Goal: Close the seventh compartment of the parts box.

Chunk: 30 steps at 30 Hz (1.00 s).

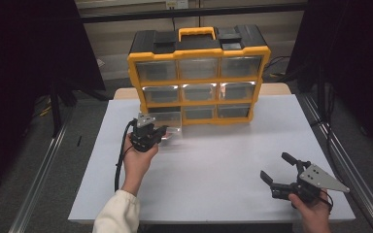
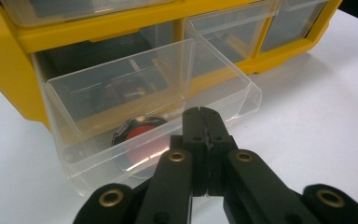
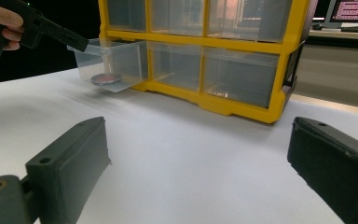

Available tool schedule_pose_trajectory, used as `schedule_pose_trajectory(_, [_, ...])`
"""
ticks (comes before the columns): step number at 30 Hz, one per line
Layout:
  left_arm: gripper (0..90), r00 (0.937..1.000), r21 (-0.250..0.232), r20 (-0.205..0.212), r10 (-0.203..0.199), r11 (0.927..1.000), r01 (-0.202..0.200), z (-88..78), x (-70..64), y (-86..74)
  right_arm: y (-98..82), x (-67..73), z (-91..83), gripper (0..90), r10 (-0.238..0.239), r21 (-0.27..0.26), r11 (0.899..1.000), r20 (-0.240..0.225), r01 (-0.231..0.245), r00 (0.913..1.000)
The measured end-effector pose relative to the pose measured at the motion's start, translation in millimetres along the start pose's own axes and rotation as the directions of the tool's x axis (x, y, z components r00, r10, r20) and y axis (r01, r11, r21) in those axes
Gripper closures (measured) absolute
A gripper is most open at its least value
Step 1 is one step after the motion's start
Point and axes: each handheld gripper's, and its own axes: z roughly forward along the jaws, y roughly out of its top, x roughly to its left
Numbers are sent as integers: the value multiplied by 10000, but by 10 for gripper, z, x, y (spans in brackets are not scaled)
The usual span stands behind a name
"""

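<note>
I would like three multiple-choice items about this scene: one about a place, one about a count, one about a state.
1. Where is the red disc?
A. on the table
B. in the open drawer
C. on top of the cabinet

2. How many drawers does the cabinet have?
A. six
B. nine
C. twelve

3. How do the jaws of the right gripper stand?
A. open and empty
B. shut on the disc
C. shut on a drawer

Answers:
1 B: the disc lies on the floor of the pulled-out bottom left drawer.
2 B: three rows of three.
3 A: its jaws stand wide apart over bare table; the left gripper is the shut one, at the drawer front.
</note>
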Motion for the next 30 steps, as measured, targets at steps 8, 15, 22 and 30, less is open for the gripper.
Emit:
schedule_pose_trajectory(8, [900,10000,-41,-9,-47,10000,47,10,-1,2,-3,-2,-1,48,6,-15,10000,-23,-6,10000])
schedule_pose_trajectory(15, [900,10000,-76,-18,-16,10000,16,17,2,1,-2,-1,-4,48,3,8,10000,-3,-3,10000])
schedule_pose_trajectory(22, [900,10000,-84,51,1,10000,-1,60,-28,-7,-5,0,0,47,1,-22,10000,0,-1,10000])
schedule_pose_trajectory(30, [900,9999,-210,-109,-52,9998,49,75,-4,-3,-8,-9,-12,48,7,-7,10000,22,-7,10000])
